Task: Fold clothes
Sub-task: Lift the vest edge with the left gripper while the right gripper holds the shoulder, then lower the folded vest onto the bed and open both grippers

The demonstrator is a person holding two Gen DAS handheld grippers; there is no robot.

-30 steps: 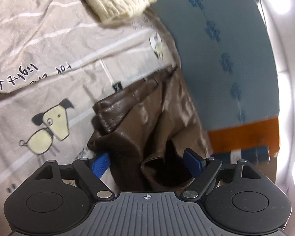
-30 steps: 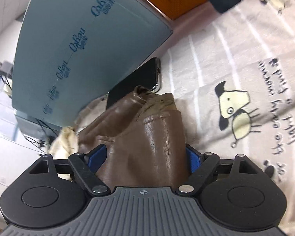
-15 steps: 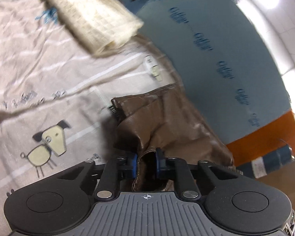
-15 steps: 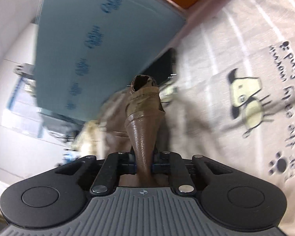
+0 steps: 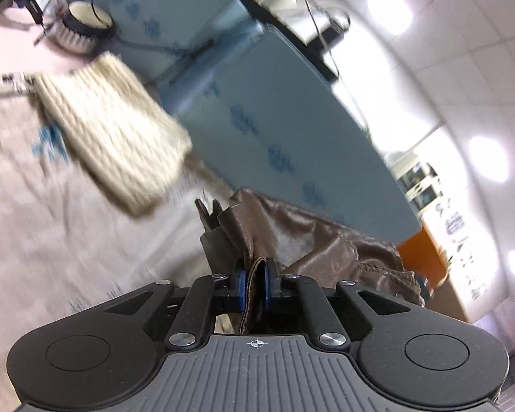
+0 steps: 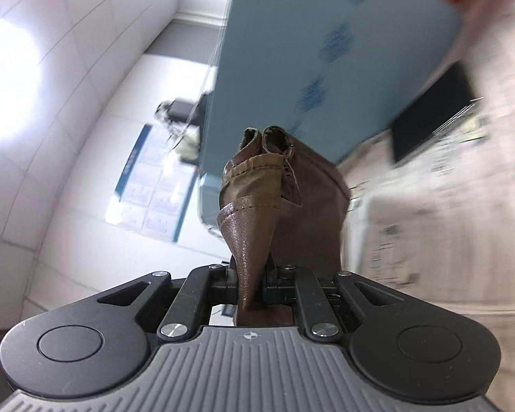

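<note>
Left wrist view shows the left gripper (image 5: pixel 254 286) with its blue pads pinched tight on a stitched edge of the brown leather-look garment (image 5: pixel 312 240), whose bulk trails off toward 2 o'clock, lifted above the pale printed bedsheet (image 5: pixel 51 226). Over in the right wrist view the right gripper (image 6: pixel 254 283) is likewise clamped on a gathered fold of that garment (image 6: pixel 254 213), which rises straight up at 12 o'clock with a rolled hem at the top. By my reckoning one piece is already done: a single cream cable-knit sweater (image 5: pixel 113 137) lies folded at 10 o'clock on the sheet. The brown garment is only picked up, held bunched and not yet spread or creased, so its whole fold is left. I count one brown garment, one folded sweater, two grippers, one dark flat phone-like slab (image 6: pixel 432 113) at 2 o'clock, and one blue-grey printed panel (image 5: pixel 292 120) behind everything.
</note>
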